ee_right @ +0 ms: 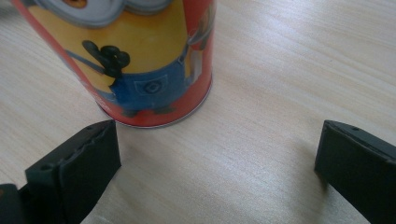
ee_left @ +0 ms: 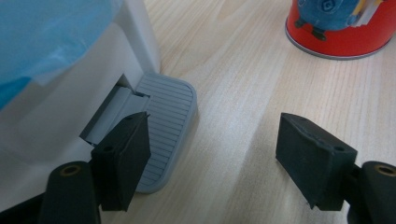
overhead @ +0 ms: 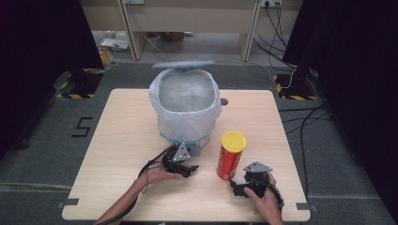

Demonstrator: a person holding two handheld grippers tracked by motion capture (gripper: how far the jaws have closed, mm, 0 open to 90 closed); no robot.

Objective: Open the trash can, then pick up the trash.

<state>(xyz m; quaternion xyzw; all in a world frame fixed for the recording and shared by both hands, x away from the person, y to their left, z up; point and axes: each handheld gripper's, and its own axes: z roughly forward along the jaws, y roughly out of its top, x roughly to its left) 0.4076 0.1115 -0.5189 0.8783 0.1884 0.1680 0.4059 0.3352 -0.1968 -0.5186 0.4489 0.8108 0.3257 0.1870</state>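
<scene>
Standing upright just right of the pedal bin (overhead: 187,105), the crisp canister (overhead: 230,155) looks light, rigid and smooth; grasp mid-body. Left gripper (ee_left: 212,149): jaws apart, empty, one jaw over the bin's pedal (ee_left: 170,116). Right gripper (ee_right: 217,163): jaws wide, empty, just short of the canister's base.

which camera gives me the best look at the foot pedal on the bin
The left gripper view: the grey ribbed pedal lies close and sharp at the base of the bin, beside one jaw of the open left gripper. In the high view that gripper hides most of it.
</scene>
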